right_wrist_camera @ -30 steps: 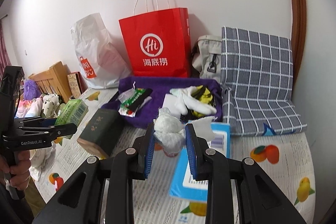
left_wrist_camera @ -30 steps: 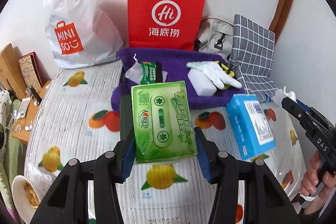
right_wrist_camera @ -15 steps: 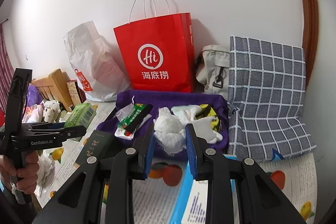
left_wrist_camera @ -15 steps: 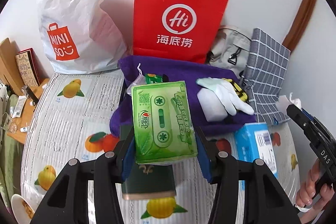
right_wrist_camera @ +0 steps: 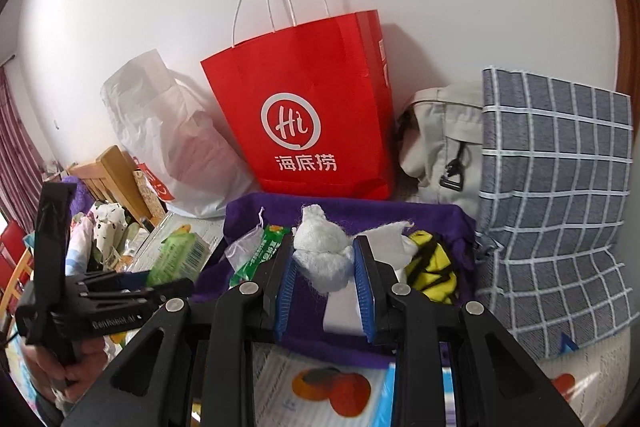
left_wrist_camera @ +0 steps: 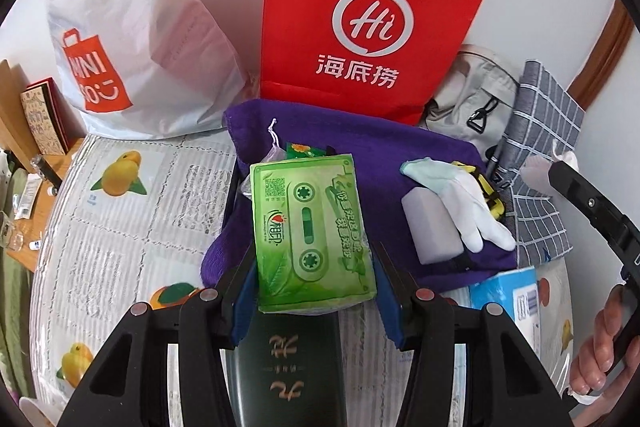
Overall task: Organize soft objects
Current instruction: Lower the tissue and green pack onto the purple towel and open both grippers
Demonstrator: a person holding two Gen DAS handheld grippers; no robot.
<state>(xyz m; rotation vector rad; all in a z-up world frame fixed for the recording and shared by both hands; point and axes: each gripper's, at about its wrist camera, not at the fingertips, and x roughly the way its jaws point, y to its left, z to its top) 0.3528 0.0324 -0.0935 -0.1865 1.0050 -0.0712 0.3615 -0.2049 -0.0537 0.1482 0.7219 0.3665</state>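
Observation:
My left gripper (left_wrist_camera: 314,301) is shut on a green tissue pack (left_wrist_camera: 310,229) and holds it over the near edge of the purple cloth (left_wrist_camera: 360,151). My right gripper (right_wrist_camera: 325,285) is shut on a white cotton wad (right_wrist_camera: 322,253), held above the same purple cloth (right_wrist_camera: 340,209). On the cloth lie a white glove (left_wrist_camera: 464,199), a white foam block (left_wrist_camera: 434,229), a yellow and black item (right_wrist_camera: 432,273) and a green sachet in a clear bag (right_wrist_camera: 256,255). The left gripper with its pack also shows in the right wrist view (right_wrist_camera: 176,259).
A red paper bag (left_wrist_camera: 360,23) and a white Miniso bag (left_wrist_camera: 120,39) stand against the wall behind the cloth. A grey backpack (right_wrist_camera: 444,147) and a checked cushion (right_wrist_camera: 556,195) lie at right. A dark green box (left_wrist_camera: 288,367) and a blue box (left_wrist_camera: 512,297) sit on the fruit-print table cover.
Both grippers have moved forward towards the purple cloth with their loads. The dark green box has passed under the left gripper, and the blue box has dropped below the right one.

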